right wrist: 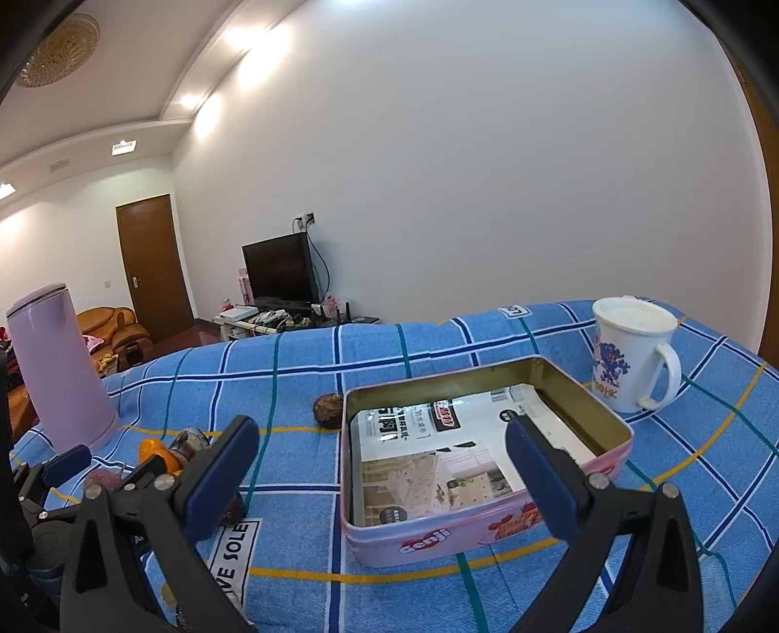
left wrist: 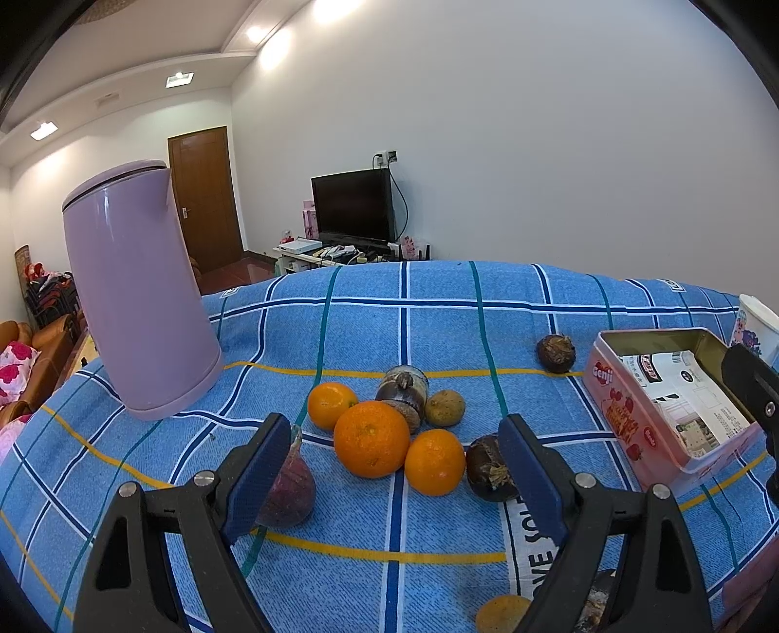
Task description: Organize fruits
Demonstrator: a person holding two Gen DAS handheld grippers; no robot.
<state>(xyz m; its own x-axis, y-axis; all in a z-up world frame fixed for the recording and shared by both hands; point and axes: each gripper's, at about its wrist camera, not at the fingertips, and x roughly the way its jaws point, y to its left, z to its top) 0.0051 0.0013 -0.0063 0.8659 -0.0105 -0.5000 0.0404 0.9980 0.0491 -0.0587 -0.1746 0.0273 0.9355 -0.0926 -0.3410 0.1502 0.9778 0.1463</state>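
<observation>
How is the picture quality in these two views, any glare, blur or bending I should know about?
Left wrist view: sharp, evenly lit; ceiling lights blow out white, the kettle leans from fisheye bending, and the corners go black. Right wrist view: also sharp; glare patches on the wall near the ceiling, the tin looks clear, and the cloth's stripes curve toward the edges.

Fruit cluster (left wrist: 384, 428) on the tablecloth (left wrist: 438, 331), kettle (left wrist: 136, 292) left, tin (left wrist: 672, 409) right.

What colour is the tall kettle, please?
Pale lilac kettle; clearest in the left wrist view.
</observation>
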